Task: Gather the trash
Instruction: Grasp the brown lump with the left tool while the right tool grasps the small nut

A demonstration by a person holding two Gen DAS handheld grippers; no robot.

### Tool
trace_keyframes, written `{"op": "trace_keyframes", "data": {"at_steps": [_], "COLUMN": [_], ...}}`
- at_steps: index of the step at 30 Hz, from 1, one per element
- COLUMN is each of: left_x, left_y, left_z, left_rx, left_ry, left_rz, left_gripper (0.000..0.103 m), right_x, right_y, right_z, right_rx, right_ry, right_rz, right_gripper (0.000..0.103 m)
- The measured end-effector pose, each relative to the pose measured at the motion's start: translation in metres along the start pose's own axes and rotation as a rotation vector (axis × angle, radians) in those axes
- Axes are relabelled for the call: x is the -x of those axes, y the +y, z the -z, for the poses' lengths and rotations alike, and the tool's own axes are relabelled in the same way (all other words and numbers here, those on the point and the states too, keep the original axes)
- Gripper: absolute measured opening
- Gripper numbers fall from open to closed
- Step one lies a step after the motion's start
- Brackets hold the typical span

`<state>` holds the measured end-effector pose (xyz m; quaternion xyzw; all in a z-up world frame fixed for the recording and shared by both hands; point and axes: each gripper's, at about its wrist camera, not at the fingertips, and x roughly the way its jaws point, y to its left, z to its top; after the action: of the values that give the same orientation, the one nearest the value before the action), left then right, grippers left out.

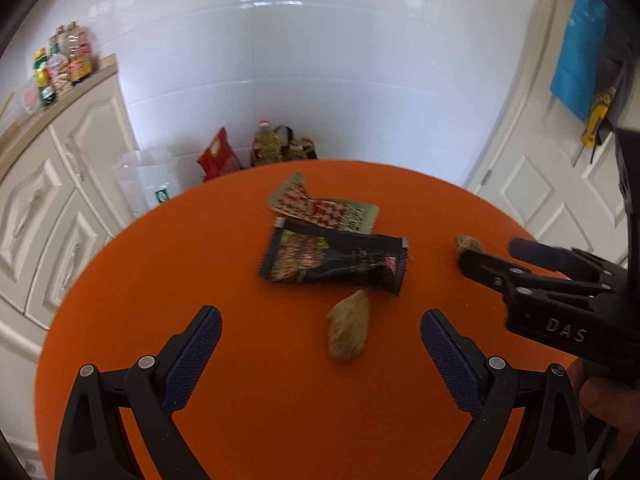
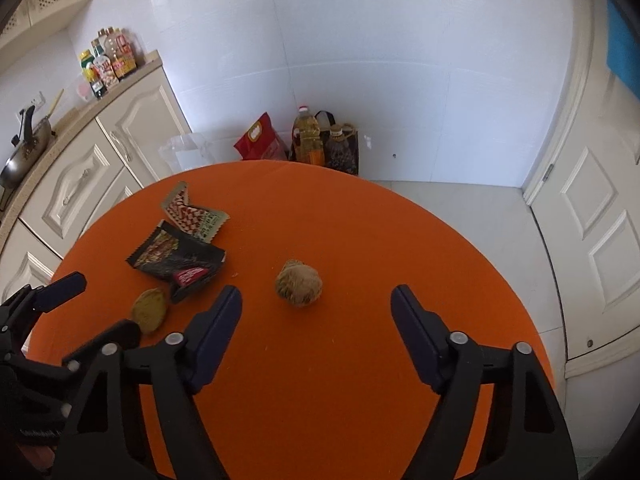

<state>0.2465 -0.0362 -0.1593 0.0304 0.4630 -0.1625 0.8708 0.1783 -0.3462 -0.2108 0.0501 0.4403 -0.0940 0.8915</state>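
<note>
Trash lies on the orange desk (image 2: 360, 240) — two wrappers, black wrapper (image 1: 336, 260) and checked wrapper (image 1: 320, 208), plus two brown lumps; both grippers, left gripper (image 1: 320, 344) and right gripper (image 2: 316, 320), hover with jaws apart, empty.

Four pieces of trash lie on the orange table (image 2: 320, 360): a black snack wrapper (image 1: 334, 259) lying flat, a red-and-white checked wrapper (image 1: 322, 209) touching its far edge, a tan flattish scrap (image 1: 349, 327) just beside its near edge, and a brownish round lump (image 2: 299, 284) apart.
</note>
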Motion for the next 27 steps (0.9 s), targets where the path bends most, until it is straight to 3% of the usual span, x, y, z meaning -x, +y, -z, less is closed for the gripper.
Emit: {"op": "trace_keyframes", "data": {"at_steps": [3,6,8,9,12,15,21,27], "left_x": [-0.027,-0.039,-0.048,-0.051,-0.059,-0.064,-0.056,-0.035], "left_y": [-0.004,-0.01,-0.012,-0.011,-0.009,-0.005,-0.006,-0.032], "left_z": [-0.013,-0.025,-0.04,-0.042,-0.055,-0.06,-0.059,-0.061], "left_rx": [-0.021,-0.058,-0.07,-0.071,-0.059,-0.04,-0.004,-0.017], "left_ry": [0.044,0.024,0.03,0.032,0.035,0.024,-0.03,-0.095], "left_rz": [0.019,-0.009,-0.008,-0.002,0.025,0.064,0.113,0.142], "left_gripper": [0.066,0.048,0.03,0.023,0.02,0.02,0.02,0.02], "right_x": [-0.012,-0.013,-0.014,-0.013,-0.013,-0.004,0.045,0.105], "right_y": [0.0,0.004,0.008,0.012,0.02,0.016,0.014,0.007], "right_z": [-0.002,-0.003,-0.003,-0.002,0.004,0.011,0.05,0.094], "right_rx": [0.019,0.042,0.054,0.065,0.096,0.048,0.011,-0.022], "right_ry": [0.01,-0.006,-0.001,0.0,-0.021,-0.024,-0.066,-0.124], "right_rz": [0.015,0.035,0.023,0.026,0.066,0.028,-0.026,-0.089], "right_gripper": [0.064,0.048,0.031,0.029,0.026,0.026,0.026,0.026]}}
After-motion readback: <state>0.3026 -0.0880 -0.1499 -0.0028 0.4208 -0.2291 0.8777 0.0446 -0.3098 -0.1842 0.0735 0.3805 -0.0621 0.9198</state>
